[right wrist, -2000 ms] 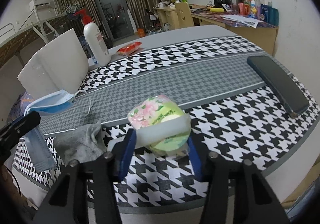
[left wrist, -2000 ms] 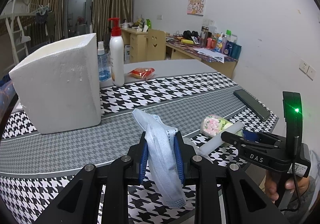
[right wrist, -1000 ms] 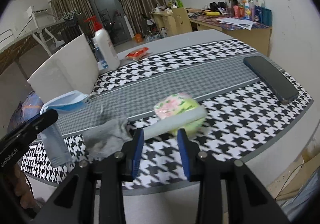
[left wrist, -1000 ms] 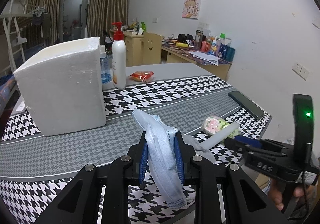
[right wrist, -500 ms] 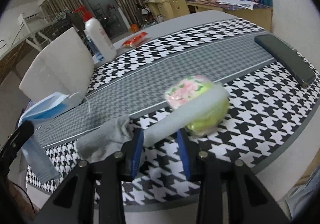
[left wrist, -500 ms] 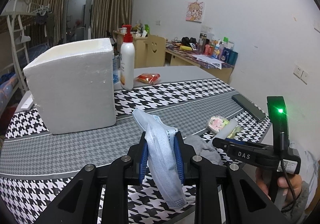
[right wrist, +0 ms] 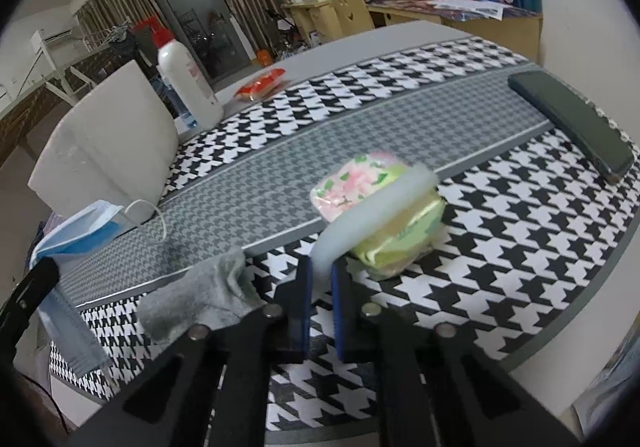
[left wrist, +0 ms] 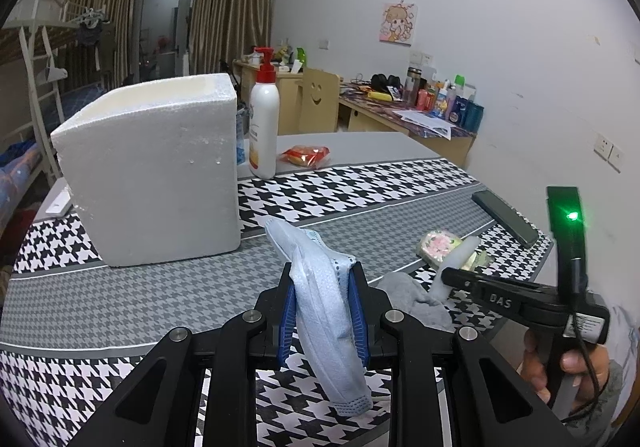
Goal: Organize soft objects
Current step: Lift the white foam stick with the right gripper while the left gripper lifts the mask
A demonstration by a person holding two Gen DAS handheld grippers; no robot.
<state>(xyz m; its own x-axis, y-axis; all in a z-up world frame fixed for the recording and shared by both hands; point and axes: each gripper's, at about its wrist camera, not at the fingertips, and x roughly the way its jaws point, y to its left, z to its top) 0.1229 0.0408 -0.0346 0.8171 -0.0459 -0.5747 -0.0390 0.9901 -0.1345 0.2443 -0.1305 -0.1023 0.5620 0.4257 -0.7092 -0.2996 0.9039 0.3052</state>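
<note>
The left gripper (left wrist: 322, 311) pinches a limp, light face mask (left wrist: 320, 299) mid-fold, while the right gripper (right wrist: 318, 303) clamps one end of a squashy white foam strip (right wrist: 372, 215) lifted at 1 o'clock over the tissue pack (right wrist: 384, 215), likely needing gentle mid-body holds.

Both grippers clamped — left (left wrist: 322, 311), right (right wrist: 320, 287)

Left tongs (left wrist: 322, 311) clamping blue face mask (left wrist: 324, 311), white foam box (left wrist: 152, 171) behind, grey sock (left wrist: 416, 301) right
</note>
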